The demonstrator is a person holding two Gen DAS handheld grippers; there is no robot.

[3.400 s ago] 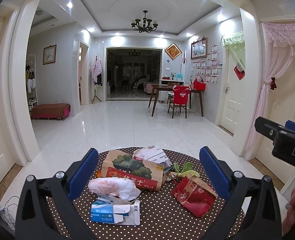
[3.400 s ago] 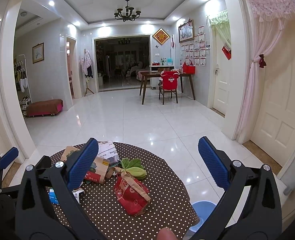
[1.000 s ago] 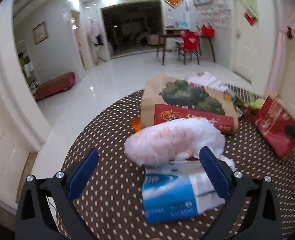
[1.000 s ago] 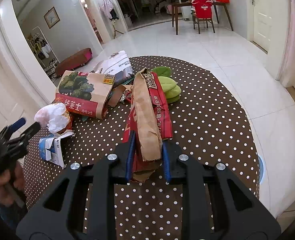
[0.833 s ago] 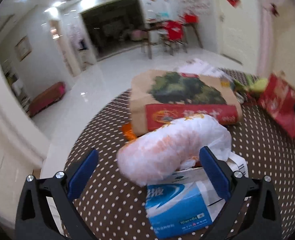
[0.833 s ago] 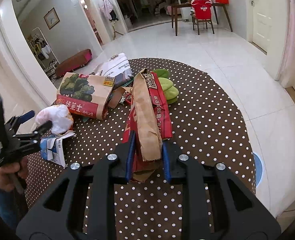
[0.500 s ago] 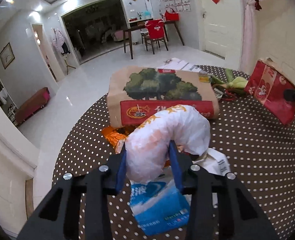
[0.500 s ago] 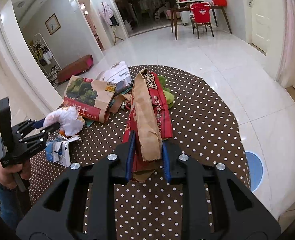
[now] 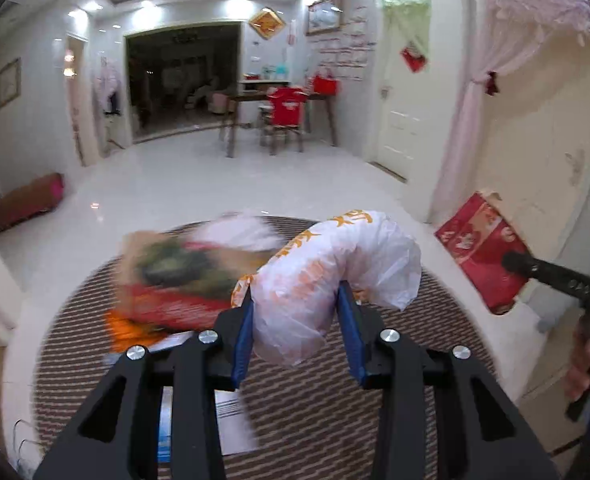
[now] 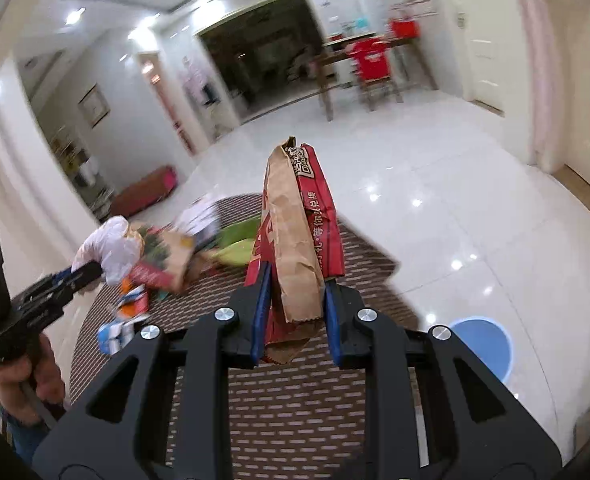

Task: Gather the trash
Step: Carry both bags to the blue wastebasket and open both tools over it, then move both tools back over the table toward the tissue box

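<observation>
My left gripper (image 9: 297,320) is shut on a crumpled white plastic bag (image 9: 327,280) with orange print, lifted clear of the round dotted table (image 9: 335,420). My right gripper (image 10: 295,312) is shut on a red and brown paper bag (image 10: 299,240), which stands up between the blue pads above the table (image 10: 295,408). In the left wrist view the same red bag (image 9: 479,256) hangs at the right on the other gripper's tip. In the right wrist view the left gripper (image 10: 87,268) shows at the left with the white bag (image 10: 111,252).
Left on the table are a brown and red printed bag (image 9: 175,276), an orange wrapper (image 9: 131,328), a blue and white tissue pack (image 9: 199,420) and green leaves (image 10: 235,248). A blue bin (image 10: 483,344) stands on the white floor right of the table.
The left jaws closed on the white plastic bag and lifted it off the tissue pack. The right gripper raised the red paper bag off the table. Both views tilted upward.
</observation>
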